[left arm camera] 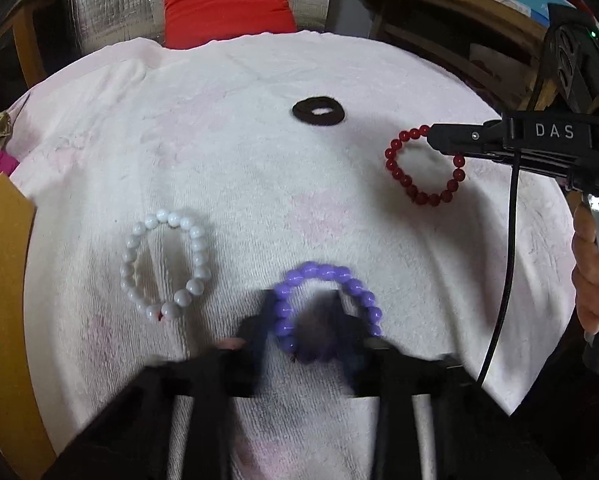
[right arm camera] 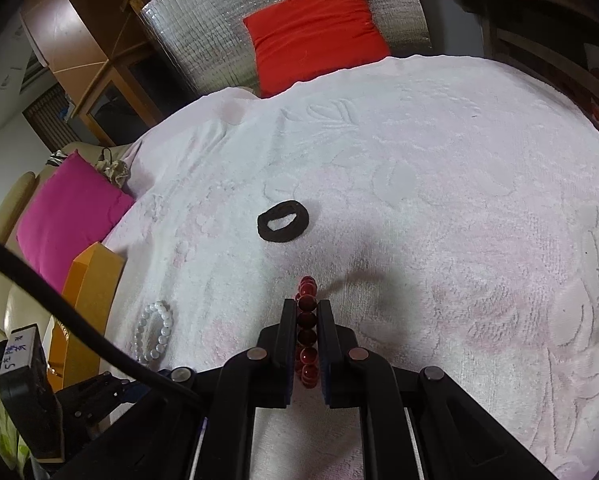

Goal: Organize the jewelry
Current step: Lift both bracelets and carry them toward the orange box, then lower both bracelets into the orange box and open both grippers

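Note:
A purple bead bracelet [left arm camera: 323,272] sits between the blurred fingers of my left gripper [left arm camera: 307,316], which is shut on its near side just over the white towel [left arm camera: 259,184]. My right gripper [right arm camera: 306,320] is shut on a red bead bracelet [right arm camera: 307,336]. In the left wrist view that red bracelet [left arm camera: 423,172] hangs as a loop from the right gripper [left arm camera: 435,138], a little above the towel. A white bead bracelet [left arm camera: 165,264] lies flat to the left of the purple one, and the right wrist view shows the white bracelet [right arm camera: 155,332] at lower left. A black hair tie [left arm camera: 318,112] lies farther back.
An orange box [left arm camera: 3,280] stands along the towel's left edge. Beyond the far edge are a red cushion [right arm camera: 315,28] and a pink cushion [right arm camera: 67,216]. A person's hand [left arm camera: 591,272] grips the right tool, and a black cable [left arm camera: 507,240] hangs from it.

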The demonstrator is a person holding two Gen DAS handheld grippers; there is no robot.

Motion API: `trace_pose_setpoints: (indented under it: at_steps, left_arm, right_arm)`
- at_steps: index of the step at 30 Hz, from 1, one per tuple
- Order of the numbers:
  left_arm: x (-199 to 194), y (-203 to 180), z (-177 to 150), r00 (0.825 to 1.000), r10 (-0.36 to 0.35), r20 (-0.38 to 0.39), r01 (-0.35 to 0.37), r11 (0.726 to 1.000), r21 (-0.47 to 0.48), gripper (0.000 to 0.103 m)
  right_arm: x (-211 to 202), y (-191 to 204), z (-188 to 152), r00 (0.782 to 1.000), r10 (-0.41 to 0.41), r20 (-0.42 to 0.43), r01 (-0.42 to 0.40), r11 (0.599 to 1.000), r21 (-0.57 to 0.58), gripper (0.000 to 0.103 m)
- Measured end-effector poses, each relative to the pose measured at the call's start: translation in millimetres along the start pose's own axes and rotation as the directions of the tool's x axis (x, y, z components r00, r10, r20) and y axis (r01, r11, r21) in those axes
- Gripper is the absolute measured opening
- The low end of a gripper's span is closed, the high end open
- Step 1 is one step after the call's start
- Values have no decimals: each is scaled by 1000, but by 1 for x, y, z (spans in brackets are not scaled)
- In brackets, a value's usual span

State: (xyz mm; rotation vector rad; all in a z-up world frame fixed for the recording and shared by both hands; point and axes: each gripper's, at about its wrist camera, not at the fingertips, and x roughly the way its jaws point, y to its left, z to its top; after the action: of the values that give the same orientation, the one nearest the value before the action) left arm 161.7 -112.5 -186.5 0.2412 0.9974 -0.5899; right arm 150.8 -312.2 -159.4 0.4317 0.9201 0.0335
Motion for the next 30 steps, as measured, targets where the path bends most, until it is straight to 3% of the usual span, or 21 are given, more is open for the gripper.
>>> trace_pose_setpoints:
  at_steps: [1, 4, 10, 15, 24, 30]
  left_arm:
    - [0, 1, 1, 1000, -9, 0, 9, 1000, -7, 10]
    - [-3, -1, 3, 1000, -11, 14, 11, 1000, -4, 9]
    - [-31, 6, 7, 996, -14, 93, 16, 1000, -21, 9]
    - [-67, 23, 9, 984, 23, 179, -11, 998, -67, 9]
    - [-141, 66, -17, 941, 156, 300, -95, 974, -207, 9]
    - [-198, 106, -55, 900, 282, 334, -184, 938, -295, 9]
  right_arm:
    - [-1, -1, 0, 1000, 0, 4, 0, 1000, 3, 11]
    - [-3, -4, 1, 1000, 0, 12, -1, 1000, 15, 11]
    - [-9, -1, 1, 1000, 15, 27, -16, 1000, 7, 11]
    - [-16, 10, 2, 997, 53, 60, -52, 999, -14, 11]
    - [-22, 51, -1, 981, 178, 74, -174, 983, -55, 11]
    - [-29, 103, -4, 959, 271, 77, -262, 959, -109, 11]
